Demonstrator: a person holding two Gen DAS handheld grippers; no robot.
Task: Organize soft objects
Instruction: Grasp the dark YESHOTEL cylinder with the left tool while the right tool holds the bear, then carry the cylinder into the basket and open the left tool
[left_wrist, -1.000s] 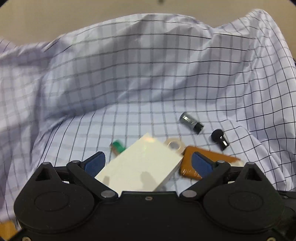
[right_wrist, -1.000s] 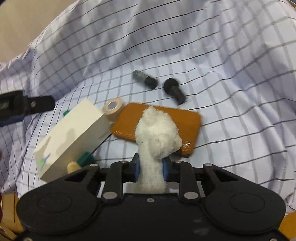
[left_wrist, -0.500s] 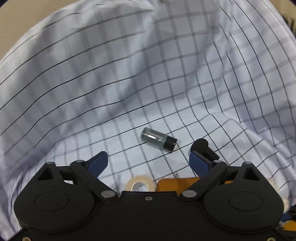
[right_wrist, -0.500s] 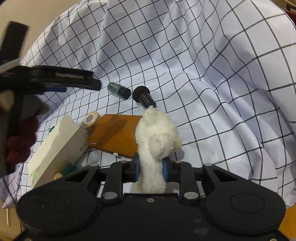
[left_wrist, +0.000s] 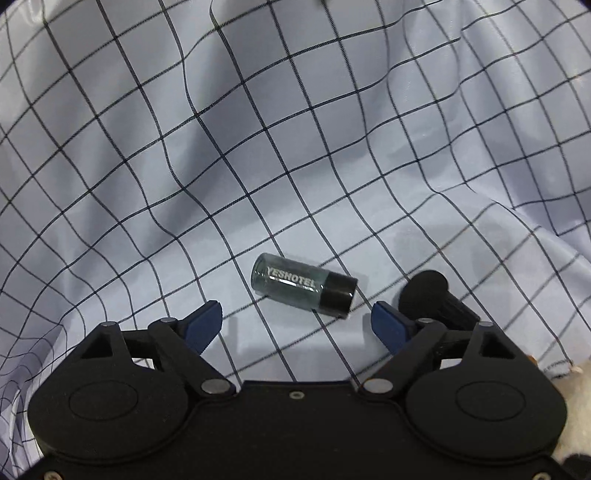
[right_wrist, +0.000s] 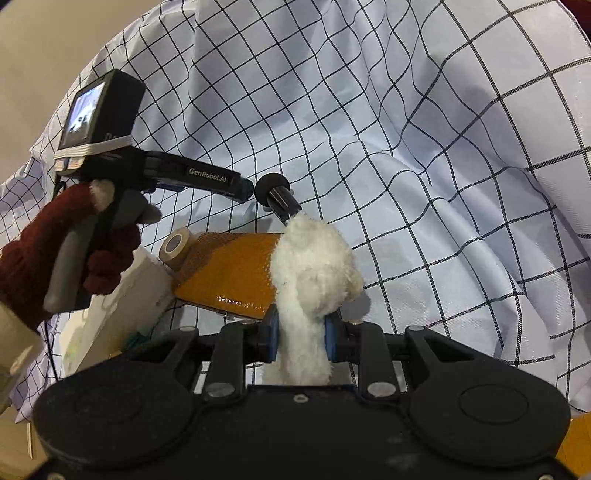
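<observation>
Since the earlier frame, the left gripper (left_wrist: 295, 319) is being brought closer over the checked cloth (left_wrist: 295, 147), its fingers being held wide before the small bottle (left_wrist: 303, 285) and black knob (left_wrist: 436, 297). Meanwhile the white plush toy (right_wrist: 314, 273) is being gripped tight by the right gripper (right_wrist: 300, 334), above the orange case (right_wrist: 236, 273) on the cloth's lower middle.

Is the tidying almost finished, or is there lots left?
Nothing looks put away yet. The right gripper has its jaws squeezed on the fluffy white toy. The left gripper is open and empty, near the little glass bottle. Placing the toy remains.
</observation>
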